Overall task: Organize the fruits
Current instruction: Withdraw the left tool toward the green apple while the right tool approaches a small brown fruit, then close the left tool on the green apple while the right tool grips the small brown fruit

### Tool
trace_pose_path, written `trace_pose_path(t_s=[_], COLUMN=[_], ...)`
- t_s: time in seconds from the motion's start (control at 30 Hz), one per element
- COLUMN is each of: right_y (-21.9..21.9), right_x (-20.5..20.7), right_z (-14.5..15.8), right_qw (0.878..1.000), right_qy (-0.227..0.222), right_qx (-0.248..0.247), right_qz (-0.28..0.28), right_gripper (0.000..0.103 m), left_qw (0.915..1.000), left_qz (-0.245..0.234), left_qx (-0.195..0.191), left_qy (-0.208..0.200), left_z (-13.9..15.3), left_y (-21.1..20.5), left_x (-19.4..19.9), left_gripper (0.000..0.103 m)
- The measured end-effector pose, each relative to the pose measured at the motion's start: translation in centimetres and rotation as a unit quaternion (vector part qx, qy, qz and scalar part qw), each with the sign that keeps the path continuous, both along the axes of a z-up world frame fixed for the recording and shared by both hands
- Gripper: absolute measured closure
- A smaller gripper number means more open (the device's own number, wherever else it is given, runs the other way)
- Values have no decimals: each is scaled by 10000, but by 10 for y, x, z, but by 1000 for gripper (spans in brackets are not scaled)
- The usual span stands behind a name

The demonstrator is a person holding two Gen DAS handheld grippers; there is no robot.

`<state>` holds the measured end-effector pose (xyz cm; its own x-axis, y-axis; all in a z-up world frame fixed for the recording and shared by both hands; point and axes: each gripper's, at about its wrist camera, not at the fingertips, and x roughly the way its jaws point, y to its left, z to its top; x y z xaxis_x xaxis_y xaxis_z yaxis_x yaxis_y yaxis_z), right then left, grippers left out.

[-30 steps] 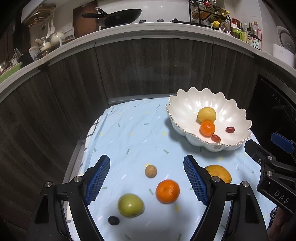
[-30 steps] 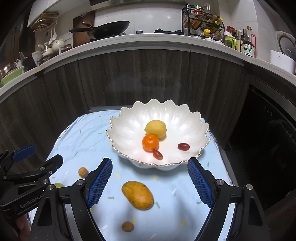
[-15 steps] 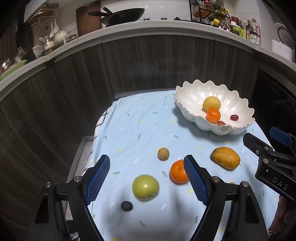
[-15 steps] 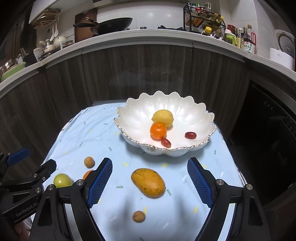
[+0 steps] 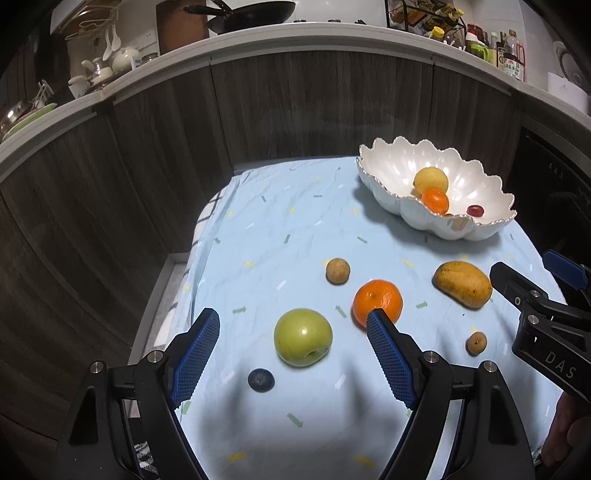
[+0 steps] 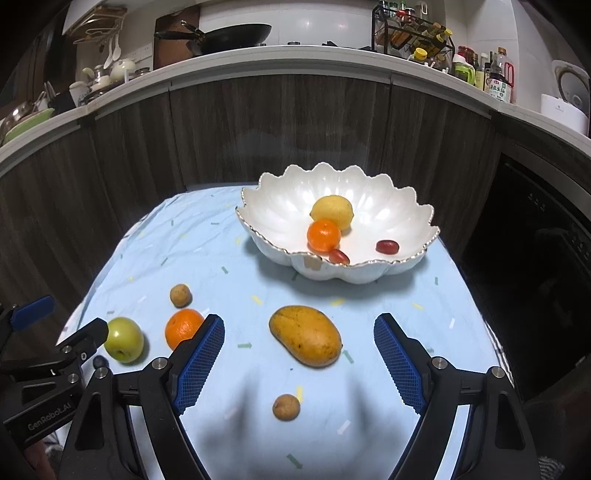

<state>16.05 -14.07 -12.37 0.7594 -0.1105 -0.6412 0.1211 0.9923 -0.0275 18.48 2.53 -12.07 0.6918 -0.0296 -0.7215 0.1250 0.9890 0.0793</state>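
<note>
Both tongs, the left tongs (image 5: 293, 354) and the right tongs (image 6: 299, 358), are wide open and empty, near the white bowl (image 6: 280, 218), over the green apple (image 5: 303, 336) and the mango (image 6: 306, 336).

a pale blue cloth (image 6: 207, 251) with small coloured flecks covers the table, in front of dark wood-grain cabinet fronts (image 6: 295, 125). on the white counter (image 5: 332, 31) above sit a black wok (image 6: 229, 35), a wire rack of bottles (image 6: 410, 31), sauce bottles (image 6: 498, 83) and a white rice cooker (image 6: 569, 92).
</note>
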Motion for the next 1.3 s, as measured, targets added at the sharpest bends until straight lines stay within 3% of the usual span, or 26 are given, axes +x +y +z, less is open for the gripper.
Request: trace_pose_path(t_s=[0.53, 0.83, 1.2, 1.3], right_y=[5, 1, 3, 5], right_x=[-2, 4, 9, 10], right_z=[-31, -49, -69, -77], right_qw=[9994, 9984, 9962, 9946], right_qy=[327, 566, 844, 984], right_qx=[-88, 40, 133, 206], right_qz=[79, 77, 195, 263], right_gripper=[19, 21, 36, 45], left_qw=[9996, 9990, 9985, 9985], left_qz=[-197, -318, -339, -317], left_qx=[158, 300, 330, 322], left_qy=[115, 125, 293, 308], left_z=[-33, -44, -57, -58], left_y=[-3, -10, -11, -10], left_x=[5, 14, 23, 24], left_gripper=[22, 29, 36, 39])
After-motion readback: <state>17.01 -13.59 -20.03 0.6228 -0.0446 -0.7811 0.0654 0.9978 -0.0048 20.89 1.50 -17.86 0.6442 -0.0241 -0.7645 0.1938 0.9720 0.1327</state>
